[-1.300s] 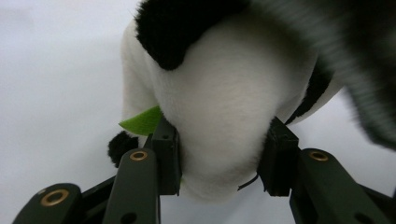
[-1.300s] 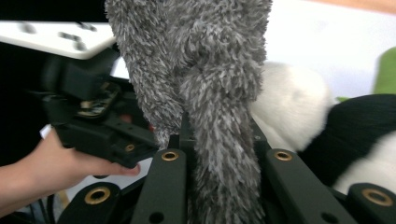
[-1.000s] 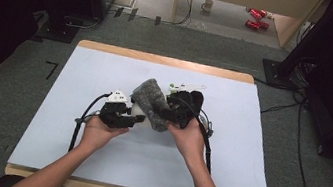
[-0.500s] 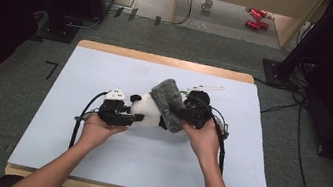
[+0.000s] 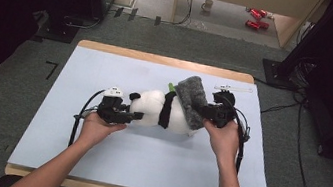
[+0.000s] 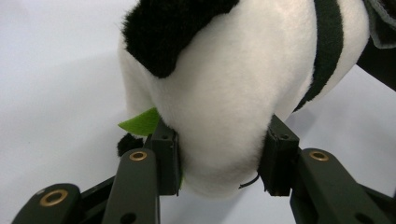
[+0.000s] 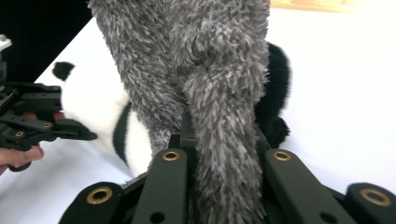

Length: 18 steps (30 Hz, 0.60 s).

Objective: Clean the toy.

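A black-and-white plush panda (image 5: 161, 110) lies on its side in the middle of the light blue table (image 5: 107, 69). My left gripper (image 5: 133, 115) is shut on the panda's head end; in the left gripper view both pads press into the white plush (image 6: 224, 84), next to a green felt leaf (image 6: 140, 123). My right gripper (image 5: 204, 110) is shut on a grey fuzzy cover (image 5: 191, 100) draped over the panda's other end. In the right gripper view a bunched fold of the grey fabric (image 7: 205, 70) runs down between the jaws, with the panda (image 7: 88, 107) and the left gripper (image 7: 70, 130) behind it.
A thin white strip (image 5: 232, 89) lies on the table behind the right gripper. Cables trail from both grippers along the forearms. On the floor beyond the table stand a mug (image 5: 208, 4) and red objects (image 5: 254, 19). Dark equipment flanks both sides.
My right gripper has moved to the right with the grey cover in it, baring the panda's white body. The left gripper has stayed put on the head.
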Each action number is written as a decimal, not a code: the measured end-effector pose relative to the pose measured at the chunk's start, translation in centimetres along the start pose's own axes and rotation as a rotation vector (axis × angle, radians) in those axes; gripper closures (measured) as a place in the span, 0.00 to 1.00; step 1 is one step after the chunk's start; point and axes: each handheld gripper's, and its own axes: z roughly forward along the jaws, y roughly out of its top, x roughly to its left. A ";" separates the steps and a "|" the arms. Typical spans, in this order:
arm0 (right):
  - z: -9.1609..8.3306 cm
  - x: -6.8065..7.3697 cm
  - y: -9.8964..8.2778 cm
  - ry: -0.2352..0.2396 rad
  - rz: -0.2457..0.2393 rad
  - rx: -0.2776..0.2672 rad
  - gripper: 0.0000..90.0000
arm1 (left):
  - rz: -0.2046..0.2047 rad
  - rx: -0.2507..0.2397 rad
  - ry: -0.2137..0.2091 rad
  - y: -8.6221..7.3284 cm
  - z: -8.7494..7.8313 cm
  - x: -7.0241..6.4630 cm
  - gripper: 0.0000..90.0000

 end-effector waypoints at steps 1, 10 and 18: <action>-0.1 -0.2 0.0 -0.003 0.008 -0.002 0.86 | -0.002 0.000 0.000 0.0 0.0 0.0 0.64; -1.4 -0.8 0.3 -0.004 0.045 -0.009 0.87 | -0.025 0.005 0.004 0.0 -0.1 -0.1 0.64; -0.5 3.4 1.2 0.096 -0.041 -0.012 0.87 | -0.007 -0.004 0.024 -0.3 -0.2 -0.6 0.63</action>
